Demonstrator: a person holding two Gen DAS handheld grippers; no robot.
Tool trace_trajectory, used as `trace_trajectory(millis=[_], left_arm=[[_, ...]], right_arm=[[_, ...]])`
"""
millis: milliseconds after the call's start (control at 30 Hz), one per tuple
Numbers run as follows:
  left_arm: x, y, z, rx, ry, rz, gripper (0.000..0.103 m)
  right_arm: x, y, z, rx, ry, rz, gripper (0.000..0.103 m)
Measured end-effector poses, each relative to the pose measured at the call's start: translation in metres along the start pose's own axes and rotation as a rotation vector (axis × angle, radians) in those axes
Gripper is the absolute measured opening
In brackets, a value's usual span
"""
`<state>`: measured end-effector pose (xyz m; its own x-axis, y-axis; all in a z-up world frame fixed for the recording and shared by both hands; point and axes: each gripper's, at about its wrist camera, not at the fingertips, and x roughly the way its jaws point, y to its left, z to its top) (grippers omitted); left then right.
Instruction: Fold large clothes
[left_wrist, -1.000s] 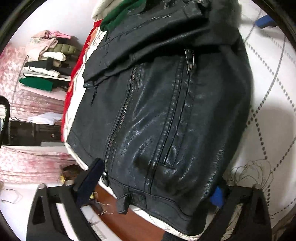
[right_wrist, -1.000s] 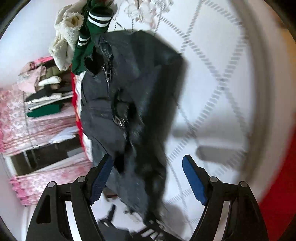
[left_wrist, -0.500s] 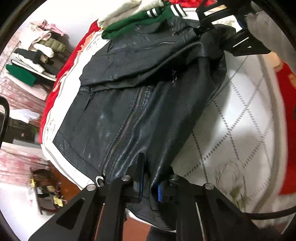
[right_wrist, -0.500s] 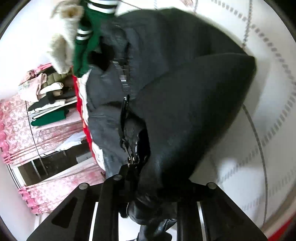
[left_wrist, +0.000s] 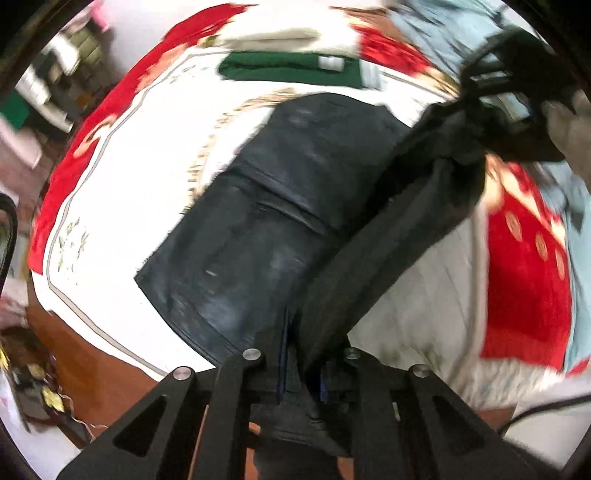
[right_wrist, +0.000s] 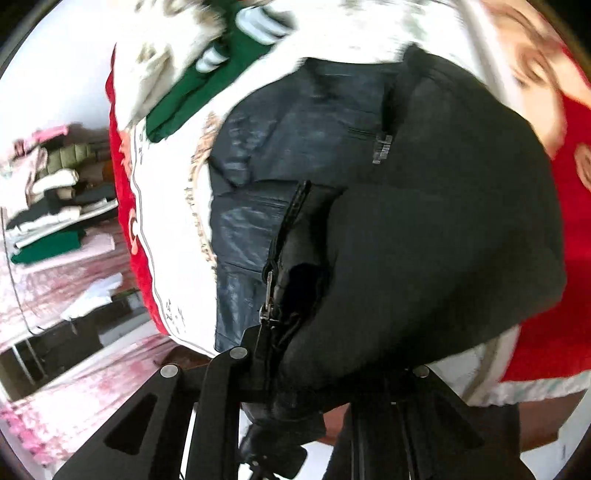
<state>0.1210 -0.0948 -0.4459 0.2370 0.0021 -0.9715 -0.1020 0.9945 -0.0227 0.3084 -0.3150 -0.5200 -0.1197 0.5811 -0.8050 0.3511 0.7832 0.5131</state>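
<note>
jacket (left_wrist: 258, 236), one black leather-look piece, is pinched at both ends and partly lifted off the bed. nearest, the left gripper (left_wrist: 301, 373) is clenched on the hem, the cloth bunched between its fingers; the right gripper (right_wrist: 295, 373) is likewise clamped on a thick fold beside the front zipper (right_wrist: 275, 266), its fingertips buried in the material. from those two holds a flap rises, dull lining outward, while the rest of the body lies flat on the white middle of the bedspread (left_wrist: 122, 206), toward the near edge of the bed. it looks heavy, fairly stiff and a little slick, so it should crease in broad panels rather than drape; hems, seams and the zipper edge seem the surest places to grip, since smooth panels may slip. farther on, at the far edge of the bed, lies one green garment with striped cuffs (right_wrist: 207, 81) and one cream fleecy one (right_wrist: 162, 55) beside it. beyond the bed, one shelf of stacked clothes (right_wrist: 55, 195) stands against the wall.
</note>
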Motion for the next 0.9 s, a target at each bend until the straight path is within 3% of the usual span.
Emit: trace_trajectory(millis=[233, 300, 333, 367, 400, 500, 567, 600, 700, 767, 833, 867, 900], left_arm=[[0.07, 0.104, 0.041, -0.186, 0.049, -0.015, 0.018], [0.083, 0.136, 0.045, -0.252, 0.058, -0.018, 0.032], [0.083, 0.145, 0.044, -0.272, 0.051, -0.014, 0.052], [0.082, 0.158, 0.044, -0.297, 0.039, -0.008, 0.074], [0.079, 0.169, 0.044, -0.312, 0.027, -0.01, 0.079], [0.066, 0.182, 0.041, -0.329, 0.004, -0.006, 0.08], [0.055, 0.18, 0.042, -0.332, -0.013, -0.015, 0.08], [0.053, 0.18, 0.045, -0.332, -0.017, -0.022, 0.08], [0.056, 0.162, 0.059, -0.312, -0.028, -0.029, 0.08], [0.064, 0.146, 0.07, -0.292, -0.033, -0.016, 0.081], [0.073, 0.133, 0.085, -0.29, -0.034, -0.018, 0.082], [0.077, 0.127, 0.089, -0.293, -0.032, -0.014, 0.082], [0.084, 0.12, 0.097, -0.3, -0.032, -0.003, 0.082]], right_arm=[[0.096, 0.11, 0.043, -0.077, -0.039, -0.138, 0.027], [0.138, 0.127, 0.061, -0.078, -0.019, -0.171, 0.042], [0.15, 0.127, 0.067, -0.076, -0.01, -0.172, 0.048], [0.165, 0.132, 0.074, -0.072, -0.003, -0.147, 0.062], [0.175, 0.135, 0.079, -0.077, 0.008, -0.096, 0.067], [0.172, 0.149, 0.08, -0.104, 0.041, 0.045, 0.067], [0.145, 0.156, 0.071, -0.157, 0.022, 0.154, 0.067], [0.121, 0.157, 0.064, -0.19, -0.023, 0.157, 0.067], [0.075, 0.141, 0.052, -0.226, -0.16, 0.056, 0.067], [0.063, 0.12, 0.058, -0.22, -0.198, -0.041, 0.067], [0.072, 0.098, 0.077, -0.176, -0.167, -0.053, 0.058], [0.081, 0.092, 0.088, -0.16, -0.154, -0.052, 0.046], [0.091, 0.091, 0.1, -0.166, -0.147, -0.056, 0.042]])
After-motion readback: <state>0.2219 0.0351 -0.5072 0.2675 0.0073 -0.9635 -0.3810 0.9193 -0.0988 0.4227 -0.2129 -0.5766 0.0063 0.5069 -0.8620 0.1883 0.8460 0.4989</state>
